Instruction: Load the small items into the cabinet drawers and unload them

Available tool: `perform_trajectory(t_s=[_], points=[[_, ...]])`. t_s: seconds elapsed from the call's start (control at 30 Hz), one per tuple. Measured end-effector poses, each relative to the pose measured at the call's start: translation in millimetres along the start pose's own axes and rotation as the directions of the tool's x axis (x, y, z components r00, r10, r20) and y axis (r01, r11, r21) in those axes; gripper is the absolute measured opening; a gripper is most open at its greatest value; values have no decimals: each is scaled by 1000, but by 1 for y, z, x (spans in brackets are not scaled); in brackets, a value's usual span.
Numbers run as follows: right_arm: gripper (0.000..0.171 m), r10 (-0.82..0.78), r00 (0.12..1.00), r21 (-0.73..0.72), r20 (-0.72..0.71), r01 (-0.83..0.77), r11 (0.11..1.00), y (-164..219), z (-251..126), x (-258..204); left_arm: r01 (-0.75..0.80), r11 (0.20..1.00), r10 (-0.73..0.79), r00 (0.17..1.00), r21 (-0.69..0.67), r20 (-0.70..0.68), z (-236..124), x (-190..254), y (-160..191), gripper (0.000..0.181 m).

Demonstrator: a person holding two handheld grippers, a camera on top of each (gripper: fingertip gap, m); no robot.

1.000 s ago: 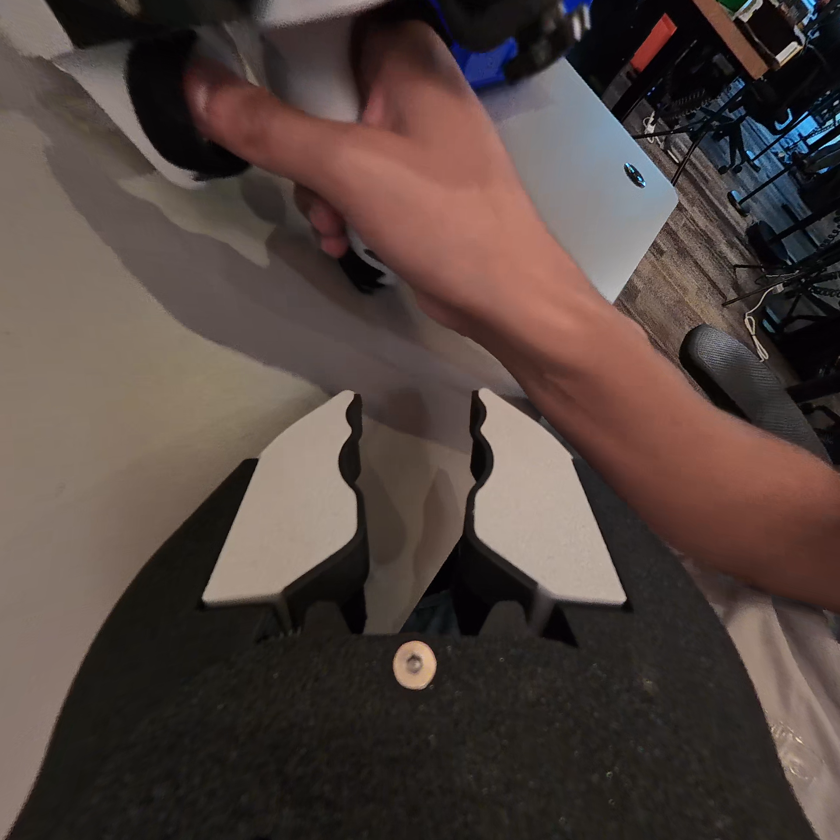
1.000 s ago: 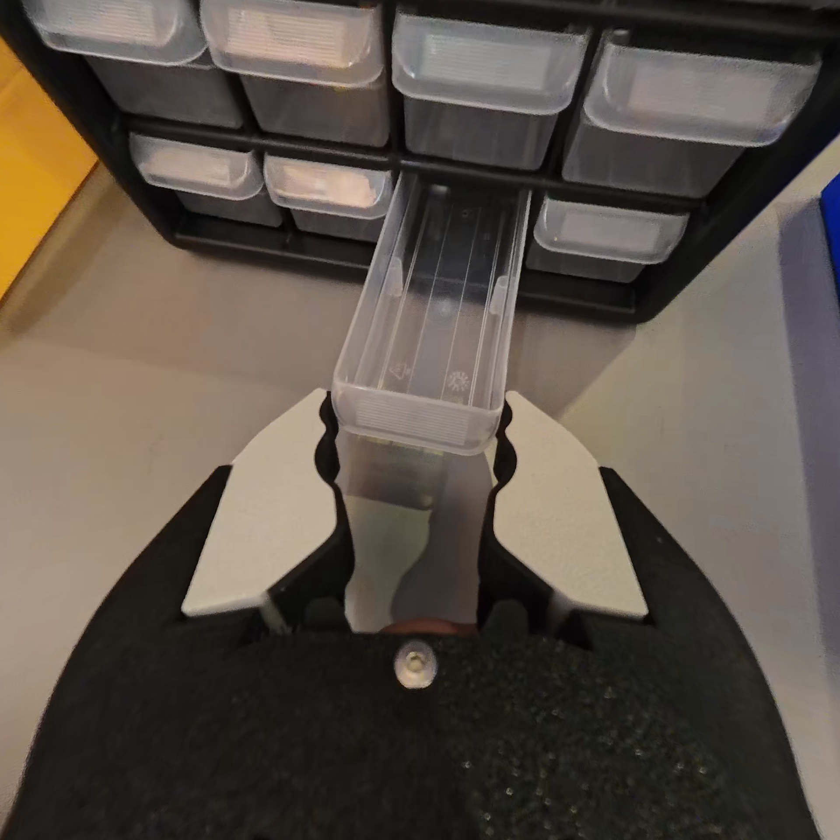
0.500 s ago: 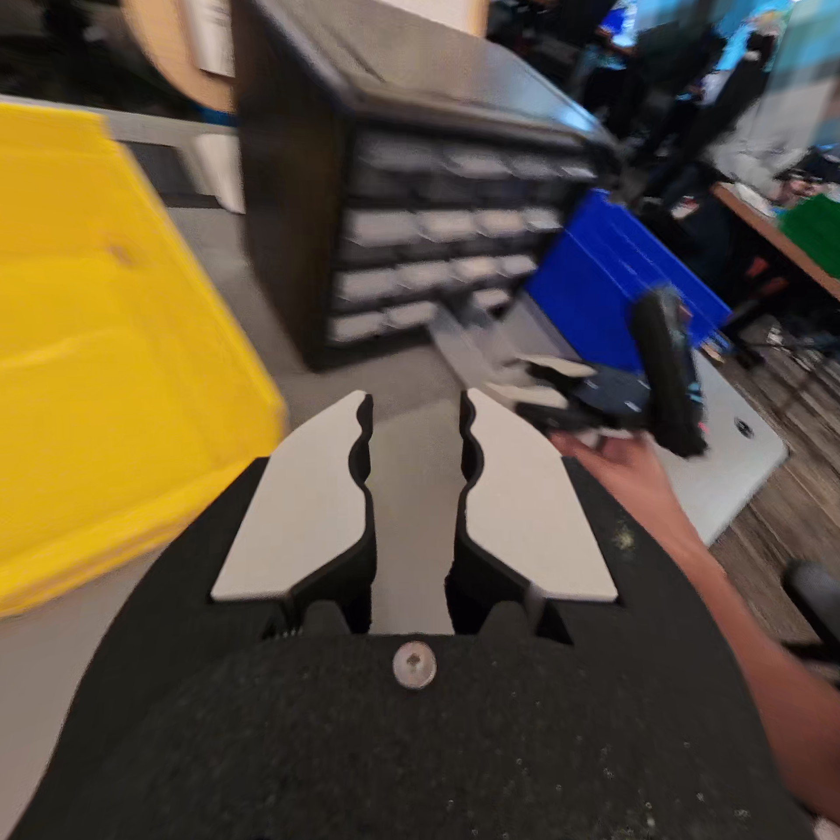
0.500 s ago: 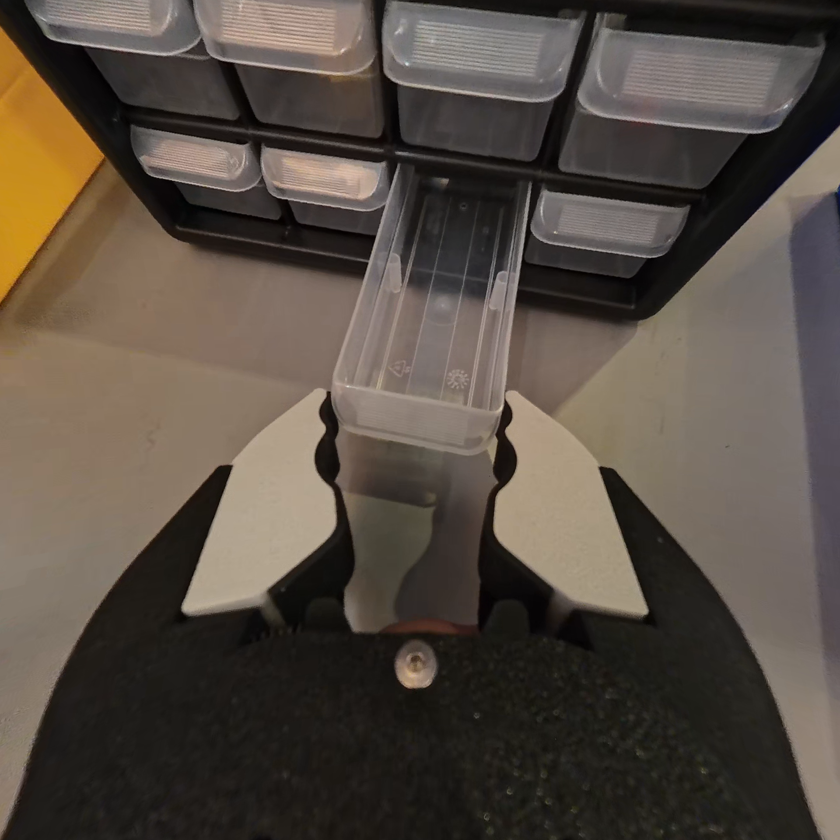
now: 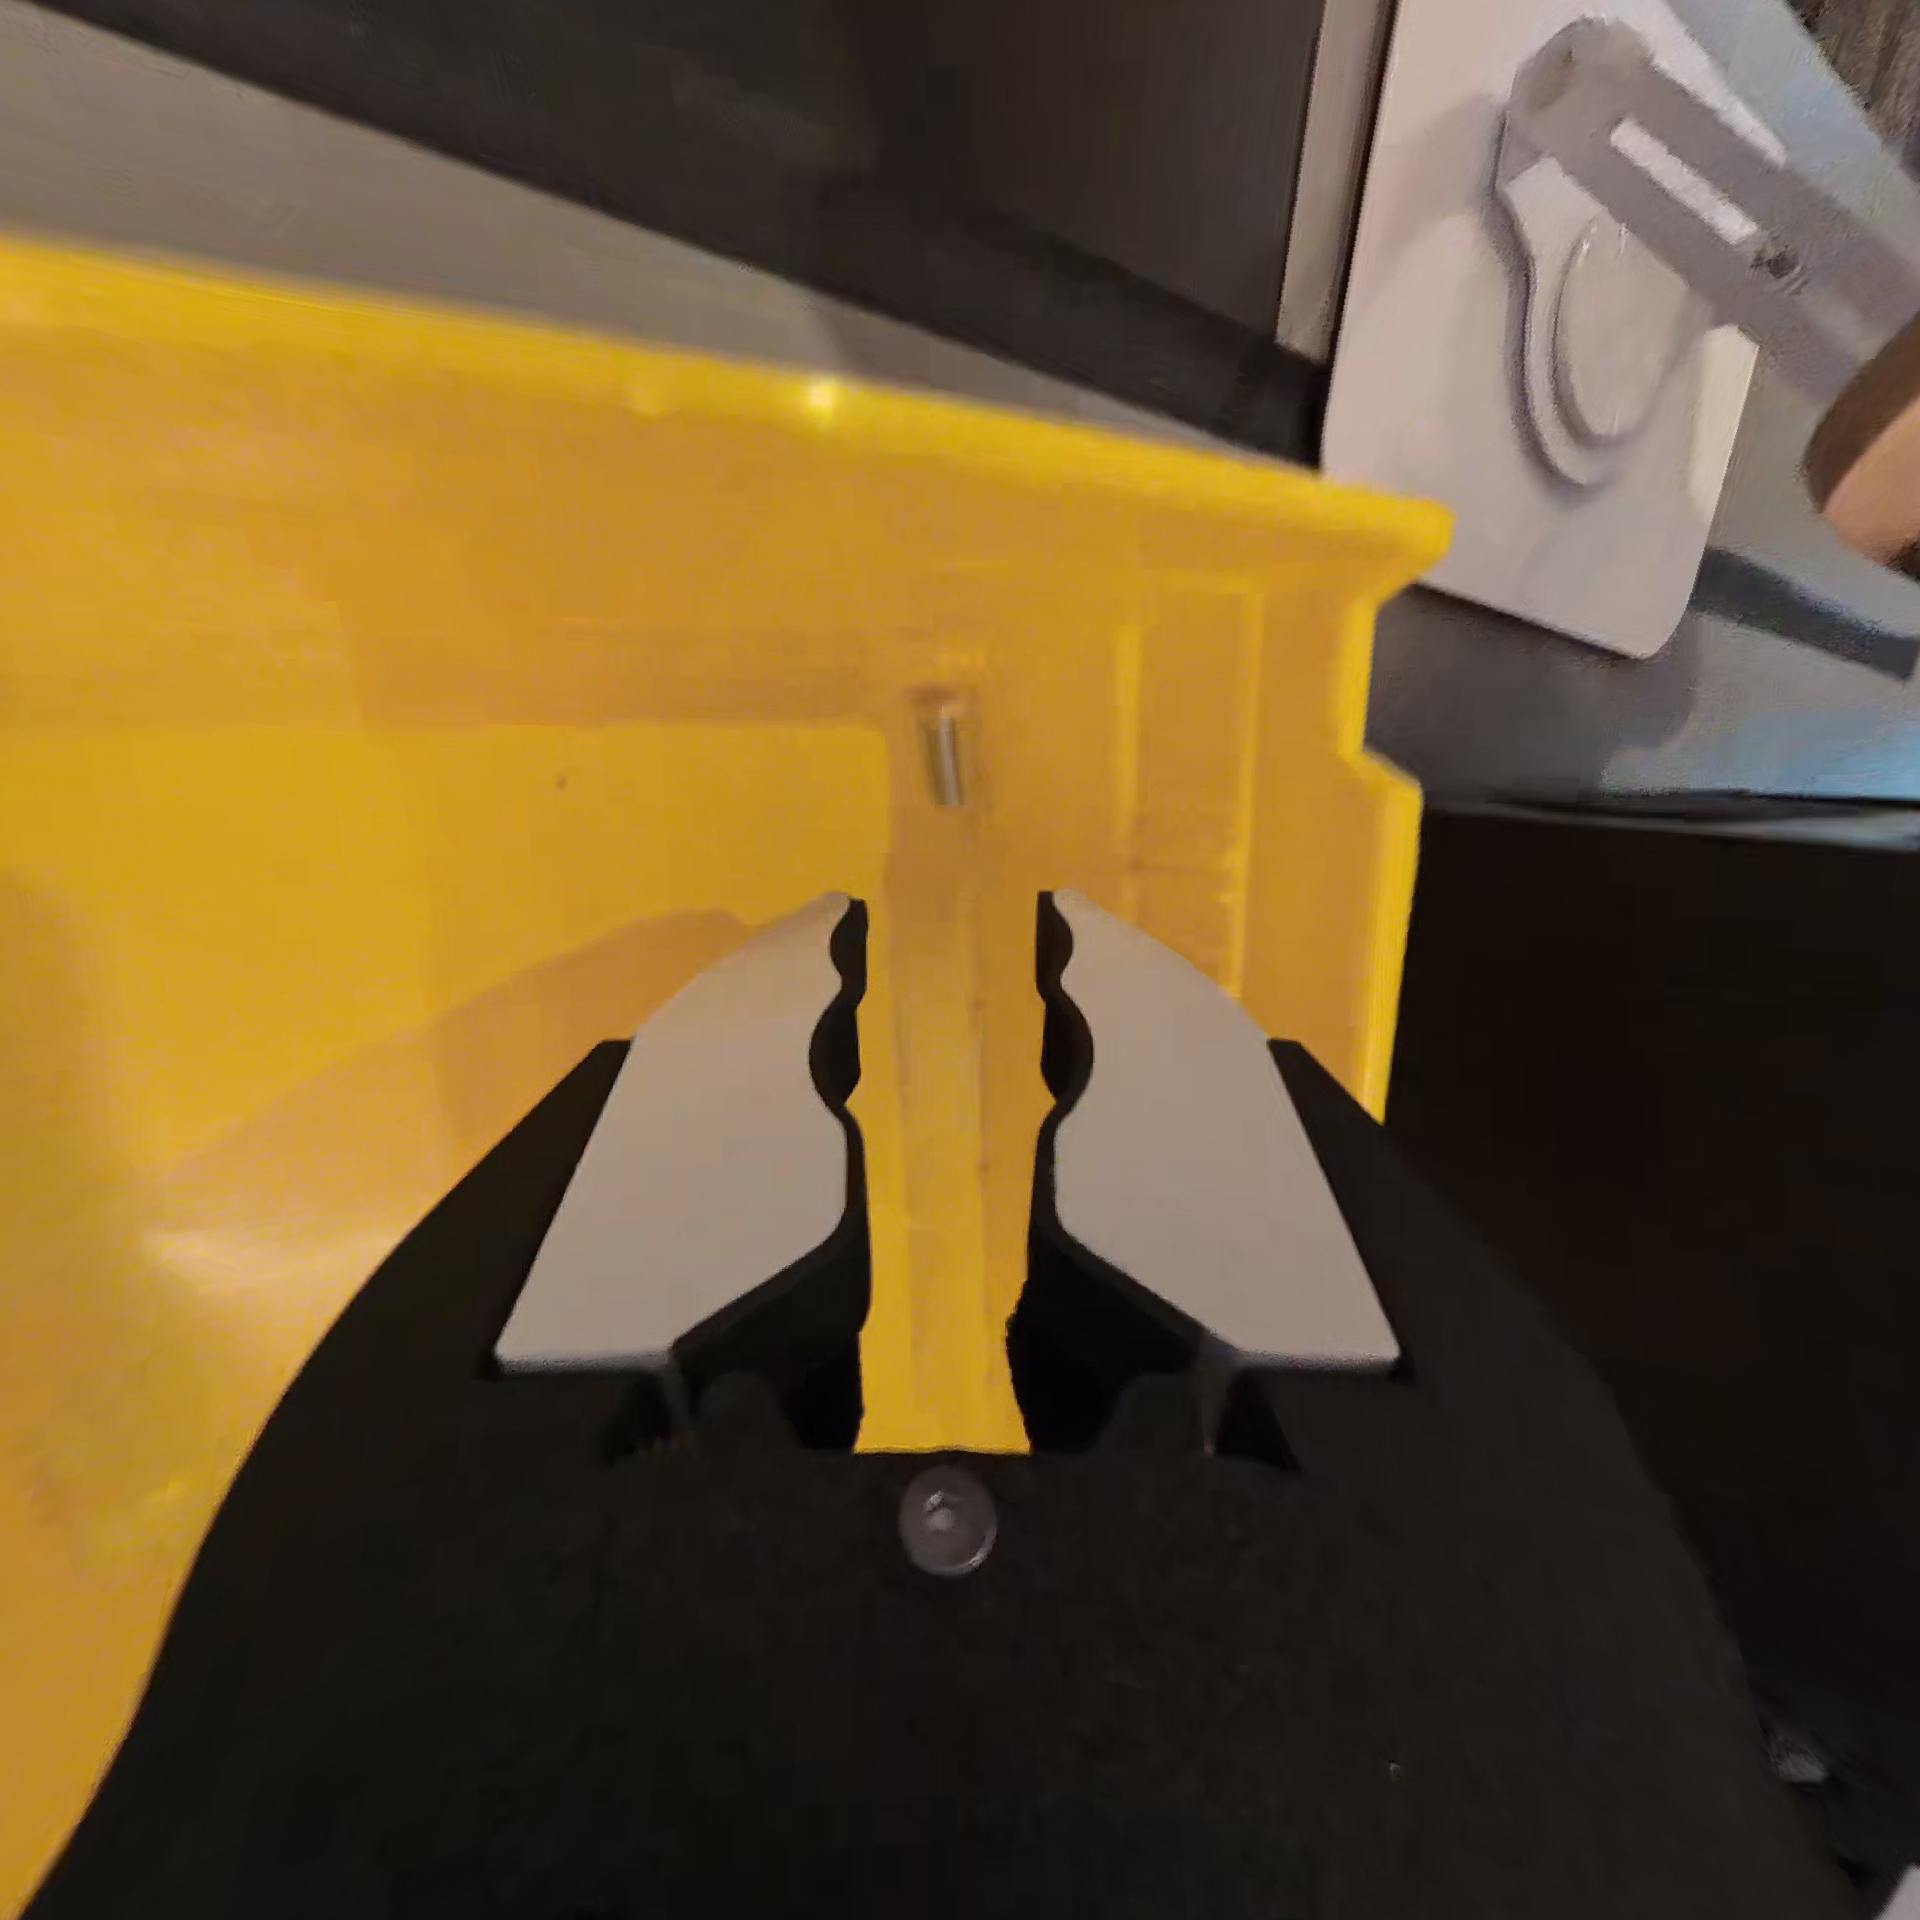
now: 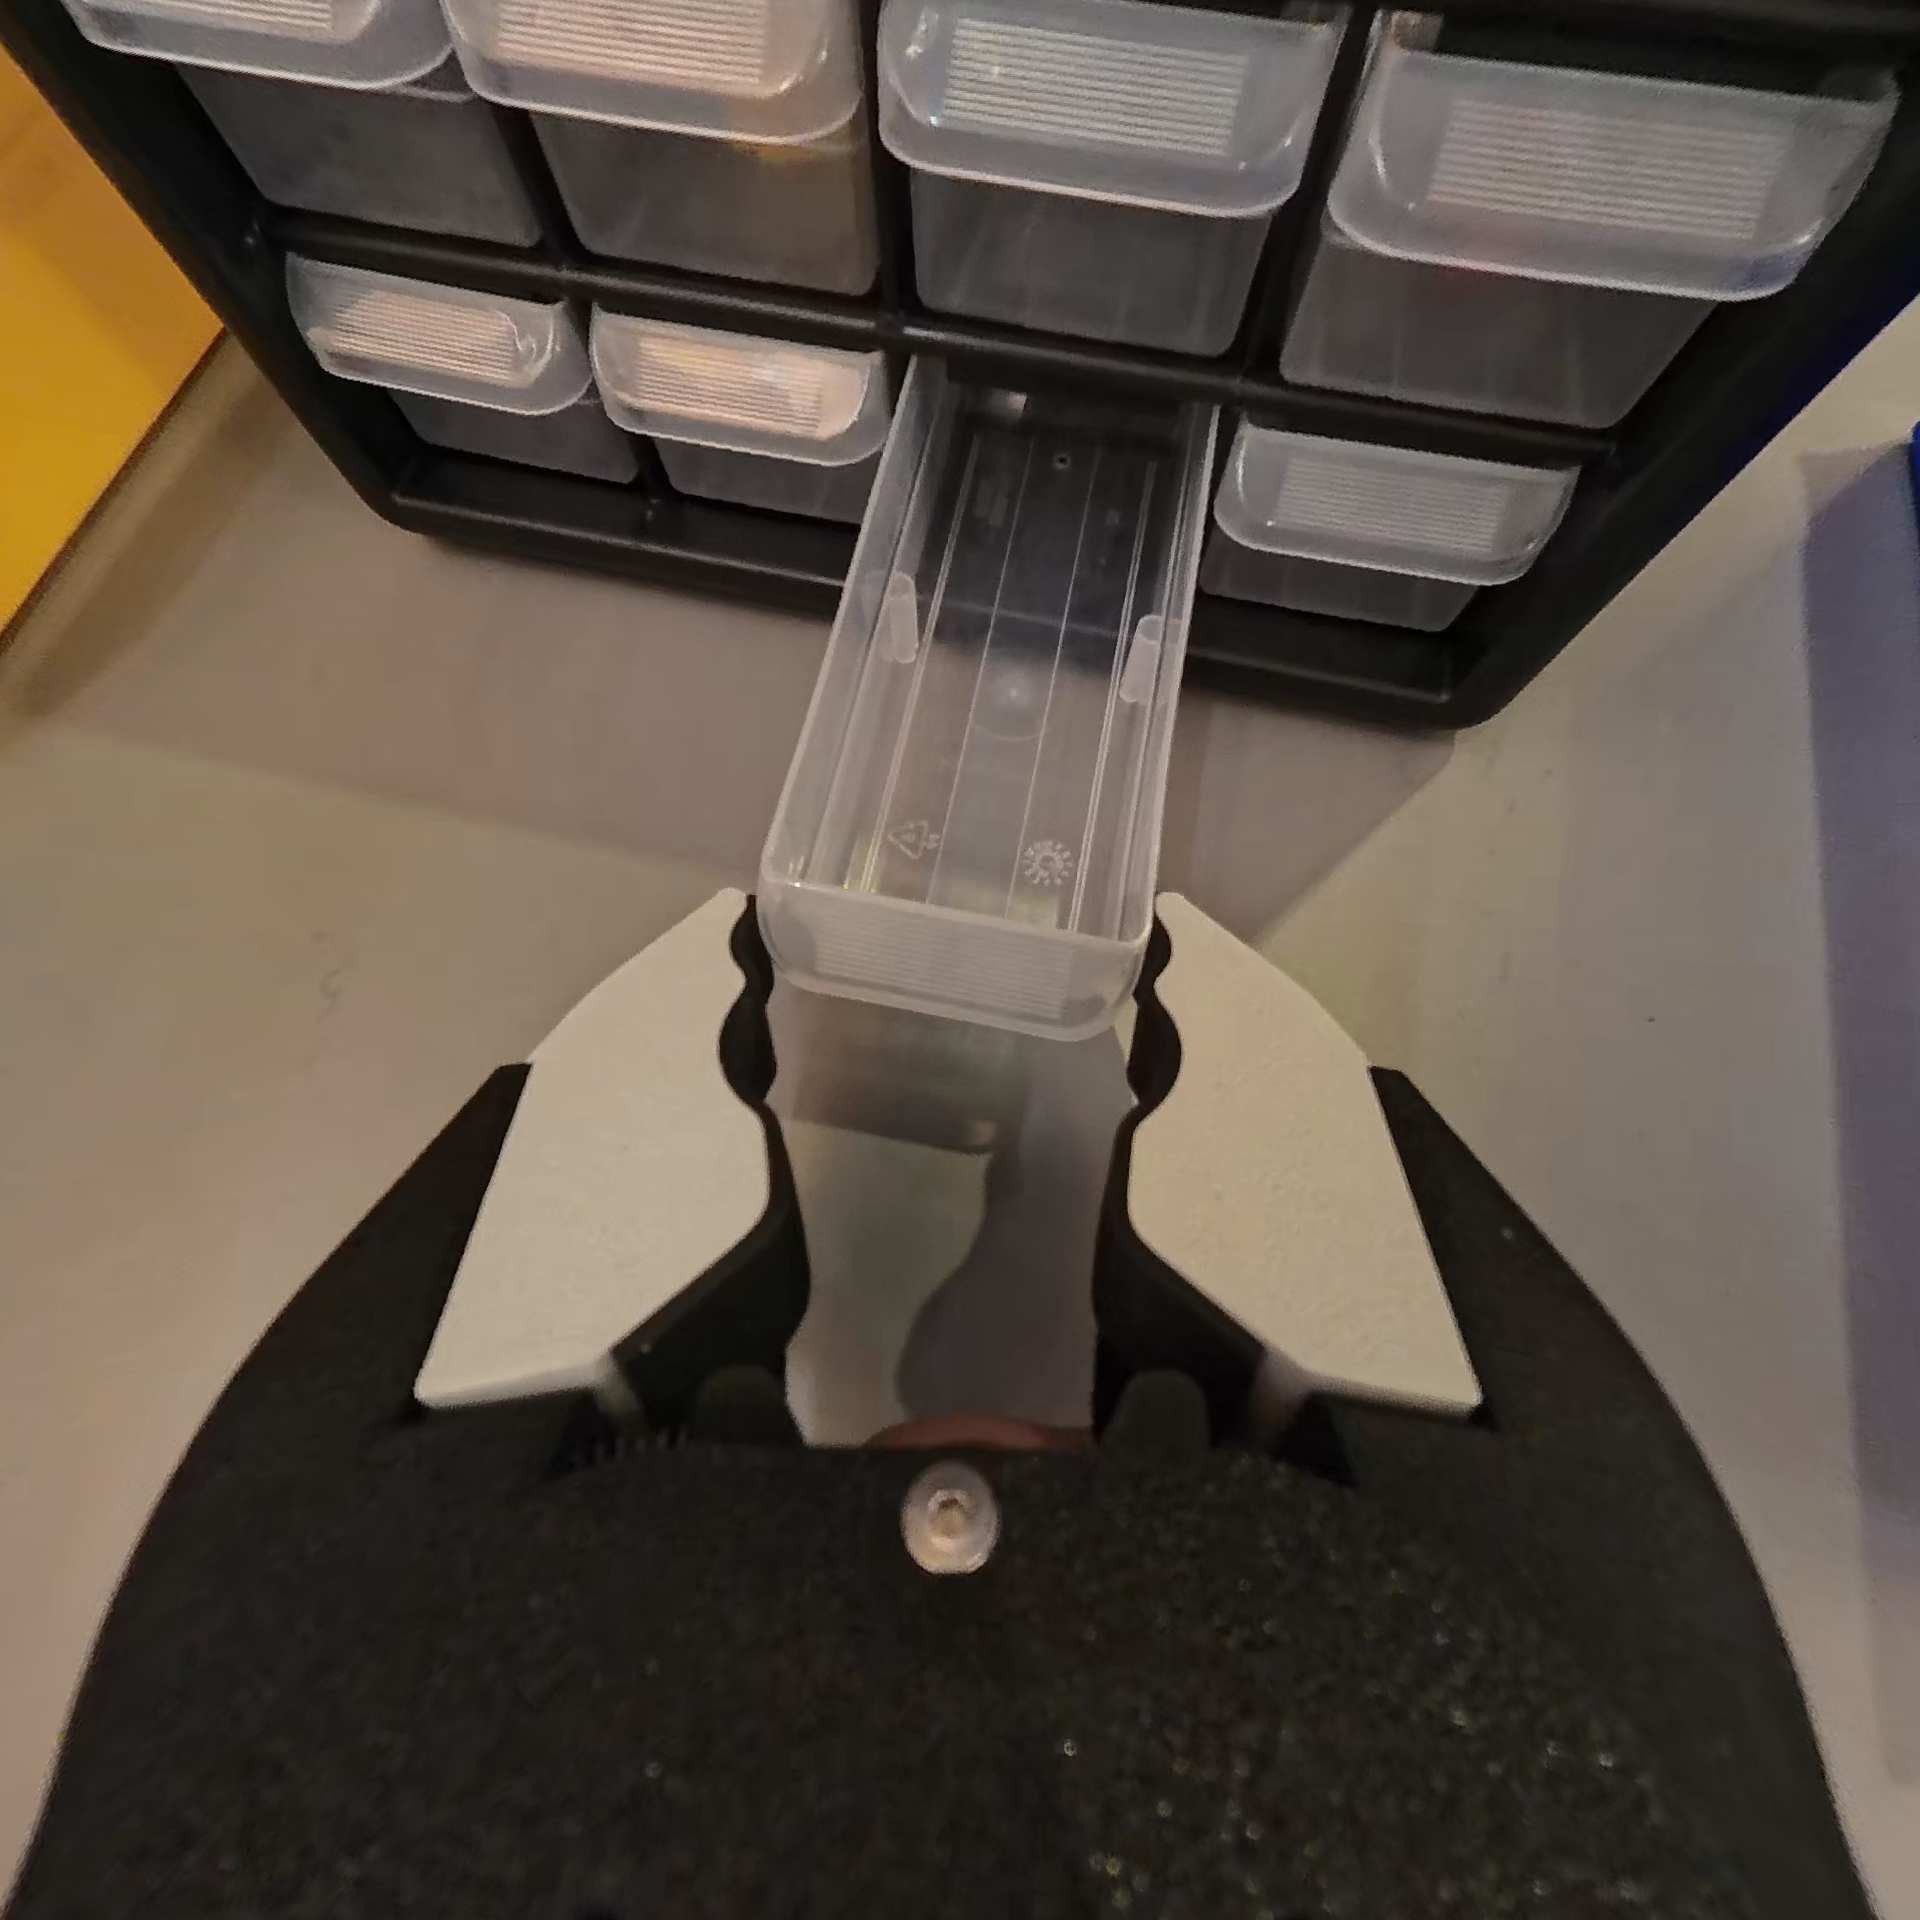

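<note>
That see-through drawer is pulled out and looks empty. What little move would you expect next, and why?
Probably the left hand-held gripper, open, dips onto the small silver metal pin just ahead in the yellow plastic bin. The clear plastic drawer, held out by the right hand-held gripper, looks empty and ready.

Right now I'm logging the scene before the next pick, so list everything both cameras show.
yellow bin: one, yellow, ahead of the left gripper
metal pin: one, silver, inside the yellow bin
drawer cabinet: one, black frame, on the table
open drawer: one, clear, bottom row, pulled out, looks empty
closed drawers: seven visible, clear, two rows
table: one, light grey
blue bin: one, far right edge
left gripper: open, empty
right gripper: closed on the open drawer's front
</note>
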State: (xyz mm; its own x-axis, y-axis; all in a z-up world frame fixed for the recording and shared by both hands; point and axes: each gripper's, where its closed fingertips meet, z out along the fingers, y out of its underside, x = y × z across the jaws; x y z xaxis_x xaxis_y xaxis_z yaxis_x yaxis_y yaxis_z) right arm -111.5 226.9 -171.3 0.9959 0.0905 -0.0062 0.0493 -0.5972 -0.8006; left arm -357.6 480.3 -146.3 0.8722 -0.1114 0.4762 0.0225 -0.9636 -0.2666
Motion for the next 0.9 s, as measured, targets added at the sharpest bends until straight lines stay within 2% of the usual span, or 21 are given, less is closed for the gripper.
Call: perform_trajectory(t_s=[0.27, 0.4, 0.5, 0.63, 0.73, 0.9], points=[[67, -10, 1000, 0, -5, 10, 1000, 0, 0, 0, -27, 996, 36, 994, -85, 100, 31, -7, -10, 29], [67, -9, 1000, -1, -3, 9, 1000, 0, 0, 0, -23, 994, 34, 994, -107, 105, 40, -7, -11, 29], [67, -15, 1000, -3, -7, 15, 1000, 0, 0, -1, -34, 993, 49, 990, -113, 130, 43, -8, -12, 28], [67, -15, 1000, -3, -7, 15, 1000, 0, 0, -1, -51, 992, 72, 980, -117, 187, 44, -14, -14, 18], [67, -19, 1000, -4, -9, 19, 1000, 0, 0, -1, -69, 990, 96, 969, -124, 228, 45, -16, -14, 20], [67, -17, 1000, -3, -7, 17, 1000, 1, 0, -1, -48, 986, 81, 975, -159, 206, 46, -8, -10, 22]])
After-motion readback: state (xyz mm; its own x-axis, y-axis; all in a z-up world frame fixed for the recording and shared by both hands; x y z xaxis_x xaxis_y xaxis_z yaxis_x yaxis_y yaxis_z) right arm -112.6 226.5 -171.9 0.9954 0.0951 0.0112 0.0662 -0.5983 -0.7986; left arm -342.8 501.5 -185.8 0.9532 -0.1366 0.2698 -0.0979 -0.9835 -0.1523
